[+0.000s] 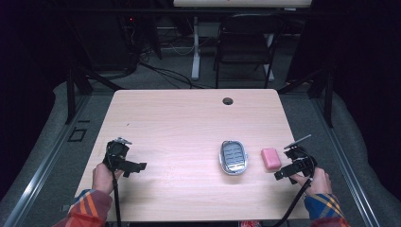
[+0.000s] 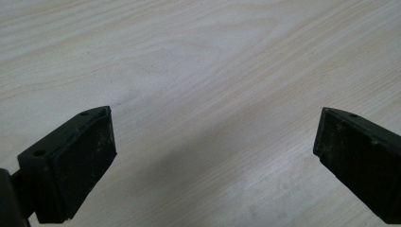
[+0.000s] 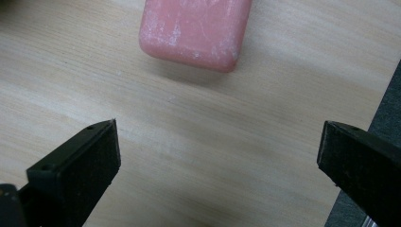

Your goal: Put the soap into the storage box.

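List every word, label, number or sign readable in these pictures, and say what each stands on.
None can be read: the pink soap bar bears only white scuffs, no lettering.
The metal soap dish shows ridges, no markings.
The table carries no label.

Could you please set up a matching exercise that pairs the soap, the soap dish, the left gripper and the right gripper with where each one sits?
Things:
1. pink soap
2. soap dish
3. left gripper
4. right gripper

Places or states:
A. open over bare wood at the table's left side
B. open just short of the soap, at the right edge
C. lying between the dish and the right gripper
D. nearest the middle of the table, nothing in it

Pairs: 1-C, 2-D, 3-A, 4-B
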